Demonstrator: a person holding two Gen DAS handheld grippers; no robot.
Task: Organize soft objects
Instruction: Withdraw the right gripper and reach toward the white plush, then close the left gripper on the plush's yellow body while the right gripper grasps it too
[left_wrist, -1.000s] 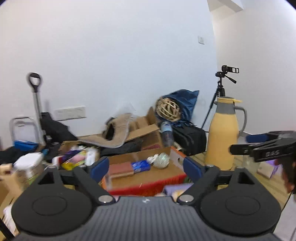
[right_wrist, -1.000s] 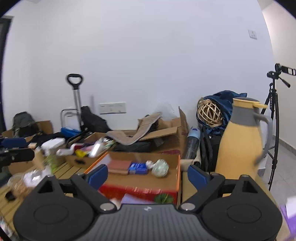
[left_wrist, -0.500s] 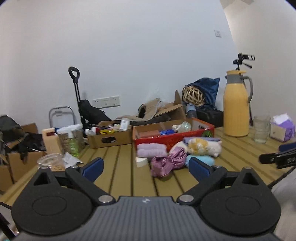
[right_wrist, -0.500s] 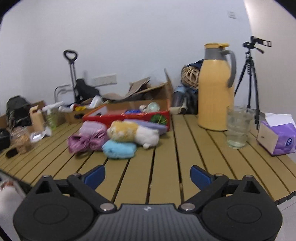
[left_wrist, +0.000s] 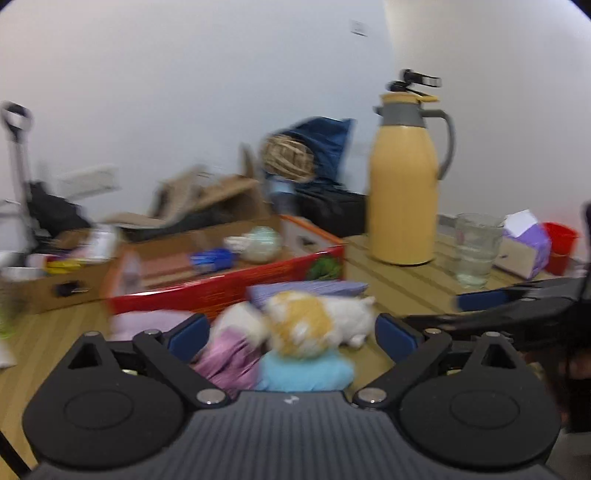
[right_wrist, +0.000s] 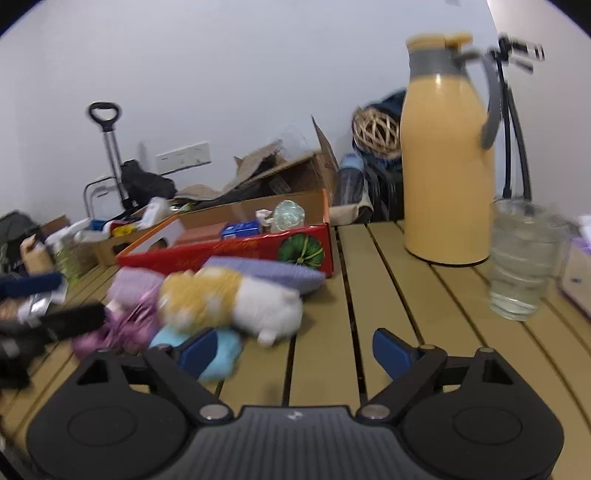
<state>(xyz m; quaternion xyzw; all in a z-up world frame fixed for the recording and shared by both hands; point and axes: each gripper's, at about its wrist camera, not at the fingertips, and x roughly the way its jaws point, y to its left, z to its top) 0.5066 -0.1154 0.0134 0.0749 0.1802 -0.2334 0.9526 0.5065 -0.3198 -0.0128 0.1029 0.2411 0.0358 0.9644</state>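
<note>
Blurred left wrist view: your left gripper (left_wrist: 290, 334) has its jaws wide, just been narrowing a little, nothing pressed between them; the soft pile shows through the gap.
Soft pile, left view: orange-and-white plush toy (left_wrist: 317, 321) lies on a light blue cushion (left_wrist: 306, 371), with pink fabric (left_wrist: 229, 356) beside it; their lower edges are cut off by your gripper body.
Behind the pile: a lilac folded cloth (left_wrist: 306, 288) against the red box (left_wrist: 229, 291); what lies in the box is too smeared to name.
Only in this view: the purple tissue box (left_wrist: 524, 251) in full, and your right gripper (left_wrist: 517, 306) side-on at the right edge.
Right wrist view: your right gripper (right_wrist: 295, 349) is over the slatted wooden surface (right_wrist: 391, 295), jaws wide, just been narrowing, nothing between them.
Pile, right view: plush toy (right_wrist: 236, 299) sits left of the jaws; the blue cushion (right_wrist: 225, 347) is partly hidden behind the left fingertip (right_wrist: 197, 349).
Only in this view: the pumpkin print (right_wrist: 301, 249) on the box clearly.
Cut off: yellow thermos (right_wrist: 447, 158) and glass (right_wrist: 521, 258) stand well apart from the pile; your left gripper (right_wrist: 40, 306) is a dark blur at the left edge.
</note>
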